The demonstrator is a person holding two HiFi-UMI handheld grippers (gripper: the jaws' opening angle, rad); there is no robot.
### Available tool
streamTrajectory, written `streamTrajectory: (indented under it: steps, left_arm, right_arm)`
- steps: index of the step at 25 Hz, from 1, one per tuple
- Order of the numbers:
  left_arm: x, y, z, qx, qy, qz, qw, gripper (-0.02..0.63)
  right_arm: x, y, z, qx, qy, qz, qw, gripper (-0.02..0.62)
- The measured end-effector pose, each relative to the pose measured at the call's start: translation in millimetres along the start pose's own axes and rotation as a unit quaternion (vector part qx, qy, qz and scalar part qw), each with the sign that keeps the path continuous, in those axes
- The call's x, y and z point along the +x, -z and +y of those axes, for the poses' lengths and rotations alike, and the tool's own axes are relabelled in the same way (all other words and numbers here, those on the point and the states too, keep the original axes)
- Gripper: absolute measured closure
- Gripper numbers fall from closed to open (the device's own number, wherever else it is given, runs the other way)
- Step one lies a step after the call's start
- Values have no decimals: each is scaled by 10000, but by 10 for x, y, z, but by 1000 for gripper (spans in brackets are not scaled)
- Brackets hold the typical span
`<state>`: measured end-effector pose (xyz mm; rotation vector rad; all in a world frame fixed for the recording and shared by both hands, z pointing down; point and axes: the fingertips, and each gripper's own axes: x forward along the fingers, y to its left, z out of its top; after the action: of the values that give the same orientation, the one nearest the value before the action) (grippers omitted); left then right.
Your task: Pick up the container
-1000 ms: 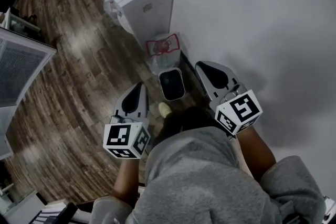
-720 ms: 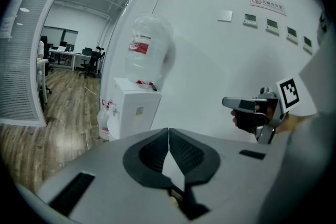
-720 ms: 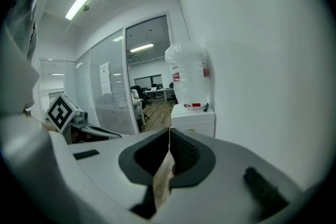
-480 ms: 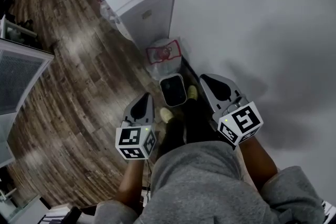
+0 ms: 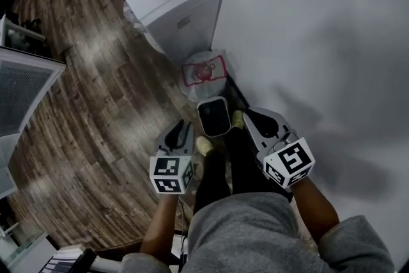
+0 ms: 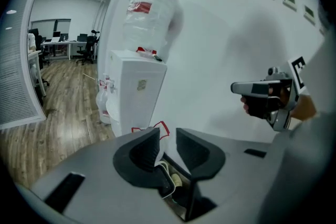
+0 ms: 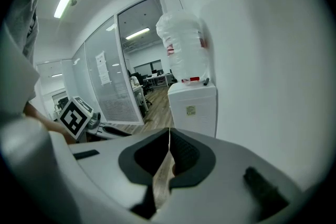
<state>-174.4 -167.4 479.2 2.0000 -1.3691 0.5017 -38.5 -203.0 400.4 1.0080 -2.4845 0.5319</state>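
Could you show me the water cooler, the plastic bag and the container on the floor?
water cooler [image 5: 192, 32], head view, white cabinet side.
plastic bag [image 5: 204, 70], head view, its red print.
container [image 5: 213, 117], head view, its dark top.

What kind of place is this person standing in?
Most likely an office: a water dispenser stands against the white wall, desks with office chairs fill the far end, and a glass partition divides the room.

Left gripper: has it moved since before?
Yes. The left gripper sank lower, closer to the bin; its jaws have just been opening, with nothing between them.
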Motion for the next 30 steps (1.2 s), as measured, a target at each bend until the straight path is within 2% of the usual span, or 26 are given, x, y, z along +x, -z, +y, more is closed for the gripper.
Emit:
streamTrajectory:
  steps: [1,2,9,22,30]
  left_arm:
    - [70,52,32,-4,5,99,10000,483]
    - [140,107,64,-14,1,196,9998,465]
    - [643,559,276,18,-144,662,9977,419]
    - [1910,1666,632,9,24,1317,9913,385]
    - [2657,2563,880,124,33,1663,9860,382]
  right_arm:
    - [38,42,-25,10,-32,39,10000,571]
    - [81,87,-54,35,-66,76,9999,569]
    - [493,459,-226,213,-292,335,9988,571]
    - [1174,1753,-505,586,-648,1053,9906,571]
    - [1540,2335,-570,654,-804,1088,9886,569]
